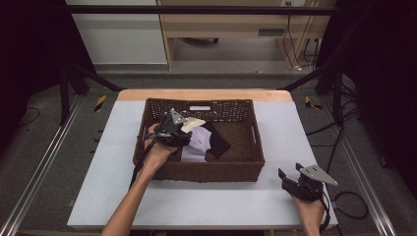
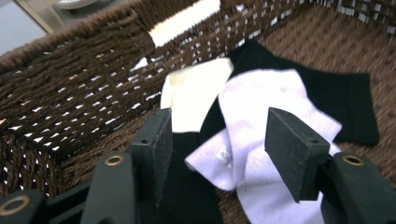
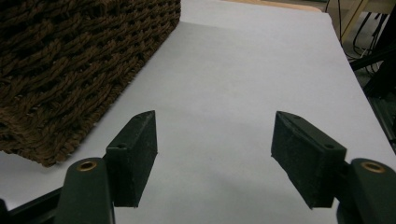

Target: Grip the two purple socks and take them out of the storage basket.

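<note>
Left claw (image 2: 218,149) sits inside the wicker basket (image 1: 147,157), released, pads wide and straddling the edge of the white sock (image 2: 271,121); nothing clamped yet. We have no pad contact visible in the left gripper view.

Sock pile is at the basket floor, roughly 9 o'clock of its centre: cream sock (image 2: 196,95) toward the back wall, white sock in the middle, black sock (image 2: 336,100) under and at 3 o'clock of it.

Risks as we see them:
- Socks overlap. If we close here we likely pinch white plus the black layer underneath, and lift two at once.
- Left pad sits over black fabric, right pad over white: an off-centre bite could let the sock slip out on the lift.
- Going too deep, pads snag the wicker weave and drag the basket across the bench (image 1: 98,196).
- Basket wall is close at 9 o'clock of the claw; a tilted exit could clip the rim.

Right claw (image 3: 212,154) is at 5 o'clock of the basket, over bare bench, released and empty. Low risk there.
</note>
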